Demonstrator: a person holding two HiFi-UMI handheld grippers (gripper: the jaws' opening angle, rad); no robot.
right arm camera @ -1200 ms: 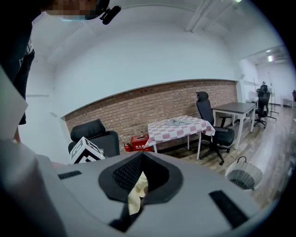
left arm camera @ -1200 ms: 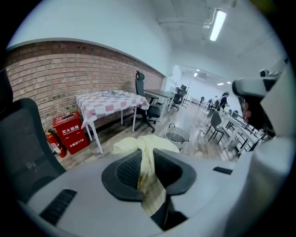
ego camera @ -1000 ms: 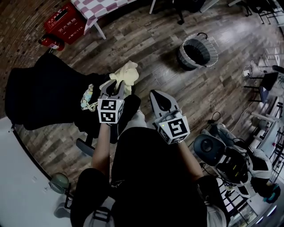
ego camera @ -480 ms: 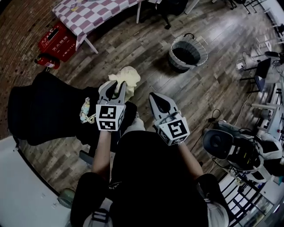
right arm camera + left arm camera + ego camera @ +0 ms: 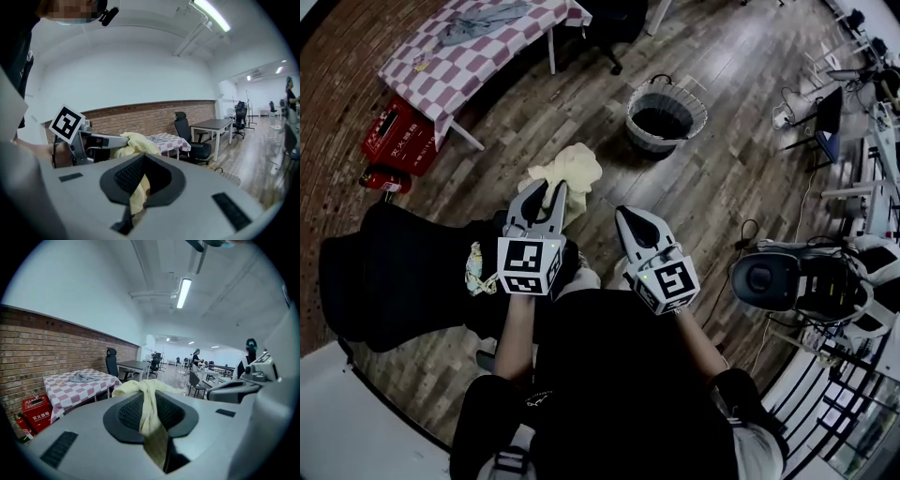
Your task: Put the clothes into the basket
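Now the left gripper has lifted the pale yellow garment, pinched in nearly closed jaws, clear of the black chair. The right gripper jaws look closed and empty. The wicker basket lies ahead, well apart, so the carry remains.

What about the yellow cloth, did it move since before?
Yes. The yellow cloth has moved nearer the basket across the wooden floor.

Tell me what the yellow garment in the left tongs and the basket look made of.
Yellow garment: soft matte fabric, possibly cotton; it hangs limp and creased from the left tongs. Basket: grey ribbed wall with a pale rim, perhaps woven rope or wicker; too small to confirm.
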